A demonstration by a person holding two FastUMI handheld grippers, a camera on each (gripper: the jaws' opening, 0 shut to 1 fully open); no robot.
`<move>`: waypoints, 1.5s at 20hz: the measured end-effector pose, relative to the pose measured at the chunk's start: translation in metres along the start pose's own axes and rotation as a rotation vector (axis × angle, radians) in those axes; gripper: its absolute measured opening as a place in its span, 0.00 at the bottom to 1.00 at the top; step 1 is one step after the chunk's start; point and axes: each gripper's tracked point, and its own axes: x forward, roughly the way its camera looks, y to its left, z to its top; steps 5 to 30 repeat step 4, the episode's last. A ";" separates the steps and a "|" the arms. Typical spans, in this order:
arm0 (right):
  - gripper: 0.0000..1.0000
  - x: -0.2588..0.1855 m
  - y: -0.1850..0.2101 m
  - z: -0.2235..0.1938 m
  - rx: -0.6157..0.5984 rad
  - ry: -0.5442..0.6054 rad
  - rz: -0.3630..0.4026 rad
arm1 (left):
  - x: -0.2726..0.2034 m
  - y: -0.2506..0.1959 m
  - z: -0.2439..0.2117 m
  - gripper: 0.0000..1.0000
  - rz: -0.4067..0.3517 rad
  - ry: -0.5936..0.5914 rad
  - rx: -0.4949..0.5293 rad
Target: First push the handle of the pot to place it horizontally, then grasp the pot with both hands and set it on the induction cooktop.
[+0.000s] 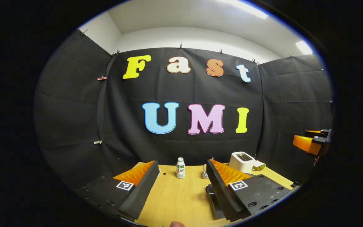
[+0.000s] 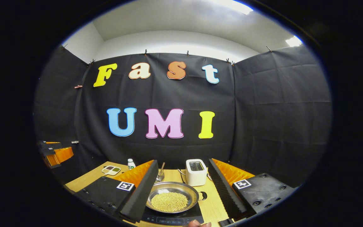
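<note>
In the right gripper view a steel pot (image 2: 172,197) holding small yellow beads rests on the black induction cooktop (image 2: 181,218), low between my right fingers. A short loop handle (image 2: 202,195) sticks out on the pot's right side. My right gripper (image 2: 183,162) is open above it, its fingers flanking the pot without touching. My left gripper (image 1: 182,167) is open over bare wooden table (image 1: 181,198), holding nothing. It also appears at the far left of the right gripper view as the left gripper (image 2: 55,154). The right gripper (image 1: 310,143) shows at the far right of the left gripper view.
A white toaster (image 2: 195,171) stands just behind the pot, beside a metal utensil holder (image 2: 160,175). A small bottle (image 1: 180,168) stands at the back of the table, and a small divided dish (image 2: 111,170) lies at the back left. Black cloth walls close in the table.
</note>
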 end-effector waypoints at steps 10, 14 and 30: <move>0.98 0.001 0.000 0.001 -0.012 -0.009 0.012 | -0.001 -0.006 -0.001 0.94 -0.001 0.003 0.008; 0.98 0.001 0.000 0.001 -0.012 -0.009 0.012 | -0.001 -0.006 -0.001 0.94 -0.001 0.003 0.008; 0.98 0.001 0.000 0.001 -0.012 -0.009 0.012 | -0.001 -0.006 -0.001 0.94 -0.001 0.003 0.008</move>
